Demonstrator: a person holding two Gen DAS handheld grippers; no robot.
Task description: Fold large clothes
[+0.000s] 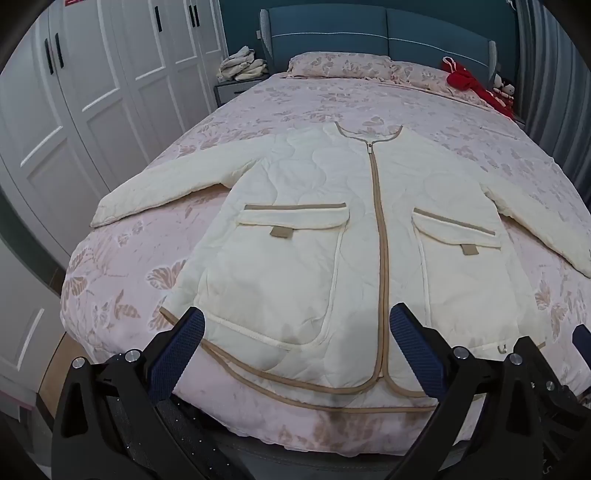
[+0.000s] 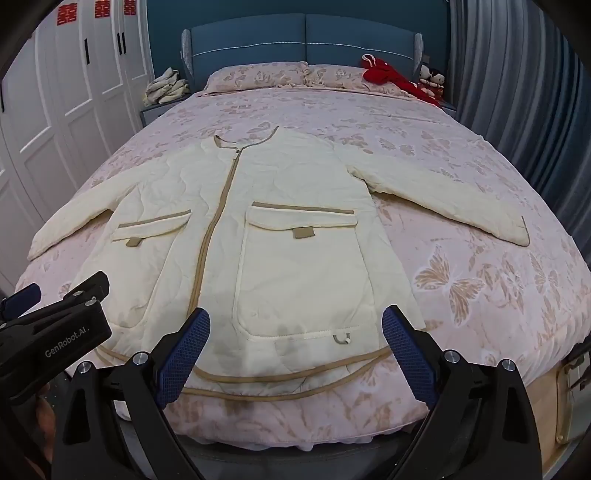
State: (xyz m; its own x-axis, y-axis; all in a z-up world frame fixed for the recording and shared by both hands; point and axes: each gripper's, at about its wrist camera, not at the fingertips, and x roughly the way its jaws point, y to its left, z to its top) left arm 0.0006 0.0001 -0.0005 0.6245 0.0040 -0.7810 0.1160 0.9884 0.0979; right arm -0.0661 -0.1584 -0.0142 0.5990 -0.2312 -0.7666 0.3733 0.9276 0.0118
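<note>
A cream quilted jacket [image 1: 306,206] with tan trim, a centre zip and two flap pockets lies flat, front up, on the bed, sleeves spread to both sides, hem toward me. It also shows in the right wrist view [image 2: 295,229]. My left gripper [image 1: 295,332] is open and empty, hovering just above the hem's left half. My right gripper [image 2: 295,332] is open and empty, above the hem's right half. The left gripper's body [image 2: 55,332] shows at the left edge of the right wrist view.
The bed has a pink floral quilt [image 1: 258,107], pillows [image 1: 340,64] and a blue headboard [image 1: 384,33]. Red clothing [image 1: 465,79] lies at the far right, folded cream laundry [image 1: 242,64] on a nightstand. White wardrobes [image 1: 92,85] stand left, grey curtains [image 2: 517,81] right.
</note>
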